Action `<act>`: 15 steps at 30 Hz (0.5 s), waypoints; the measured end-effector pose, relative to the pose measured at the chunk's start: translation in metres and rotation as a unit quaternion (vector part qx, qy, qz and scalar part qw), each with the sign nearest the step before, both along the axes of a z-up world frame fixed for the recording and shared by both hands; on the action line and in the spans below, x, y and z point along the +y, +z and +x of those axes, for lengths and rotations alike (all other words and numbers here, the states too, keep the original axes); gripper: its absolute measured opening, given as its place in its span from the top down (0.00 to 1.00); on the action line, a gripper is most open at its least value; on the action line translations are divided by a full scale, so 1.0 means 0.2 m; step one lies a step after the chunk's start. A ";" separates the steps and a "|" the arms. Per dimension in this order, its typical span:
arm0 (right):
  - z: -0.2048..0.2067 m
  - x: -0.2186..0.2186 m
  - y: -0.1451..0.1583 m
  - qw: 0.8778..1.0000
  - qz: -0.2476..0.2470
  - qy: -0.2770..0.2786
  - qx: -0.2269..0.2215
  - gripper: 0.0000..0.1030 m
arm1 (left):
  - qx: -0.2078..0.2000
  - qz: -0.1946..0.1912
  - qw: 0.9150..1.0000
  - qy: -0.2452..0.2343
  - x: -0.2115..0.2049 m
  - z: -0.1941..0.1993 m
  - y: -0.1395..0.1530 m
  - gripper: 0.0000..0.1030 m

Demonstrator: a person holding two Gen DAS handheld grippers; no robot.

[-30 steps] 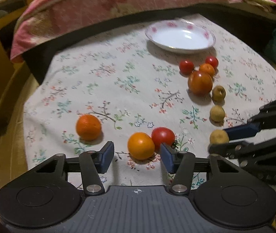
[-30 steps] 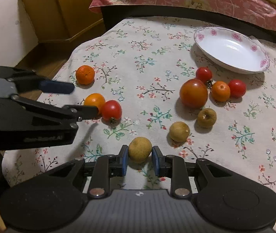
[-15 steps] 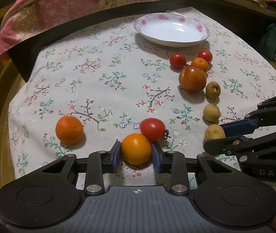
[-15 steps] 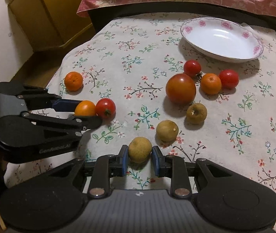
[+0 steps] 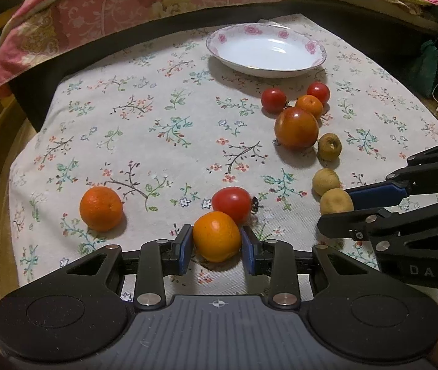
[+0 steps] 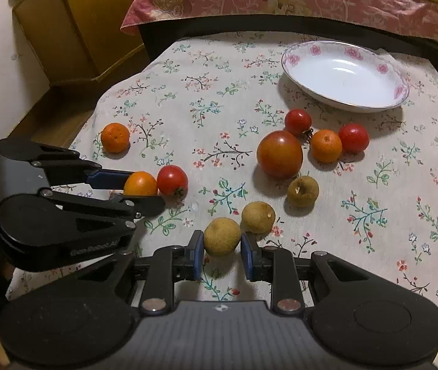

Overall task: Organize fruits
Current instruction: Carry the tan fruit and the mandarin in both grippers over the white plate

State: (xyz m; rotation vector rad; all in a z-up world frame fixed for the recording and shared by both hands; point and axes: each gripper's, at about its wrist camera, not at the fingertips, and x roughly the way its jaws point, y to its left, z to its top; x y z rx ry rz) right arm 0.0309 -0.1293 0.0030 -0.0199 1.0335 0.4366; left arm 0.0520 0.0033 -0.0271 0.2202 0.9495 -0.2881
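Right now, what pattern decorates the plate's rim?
Pink flowers on white, round the plate rim; clearest in the right wrist view.

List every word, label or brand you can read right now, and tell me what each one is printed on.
"DAS": on the black body of the right claw, low at the right edge of the left wrist view; the lettering may continue out of frame.
Raised lettering on the black body of the left claw, seen in the right wrist view: too blurred to read.
The plate shows only pink flowers, no text.
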 end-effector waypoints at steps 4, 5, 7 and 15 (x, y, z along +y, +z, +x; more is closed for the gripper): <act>-0.01 0.00 0.01 1.000 -0.004 -0.005 -0.005 0.75 | -0.004 -0.003 1.000 -0.004 -0.01 -0.01 0.01 0.60; -0.01 0.00 0.01 1.000 -0.005 -0.006 -0.006 0.75 | -0.004 -0.004 1.000 -0.004 -0.01 -0.01 0.01 0.60; -0.01 -0.01 0.02 1.000 -0.007 -0.009 -0.007 0.75 | -0.006 -0.006 1.000 -0.004 -0.01 -0.02 0.02 0.60; -0.02 -0.01 0.03 1.000 -0.013 -0.015 -0.013 0.75 | -0.011 -0.016 1.000 -0.003 -0.01 -0.03 0.04 0.60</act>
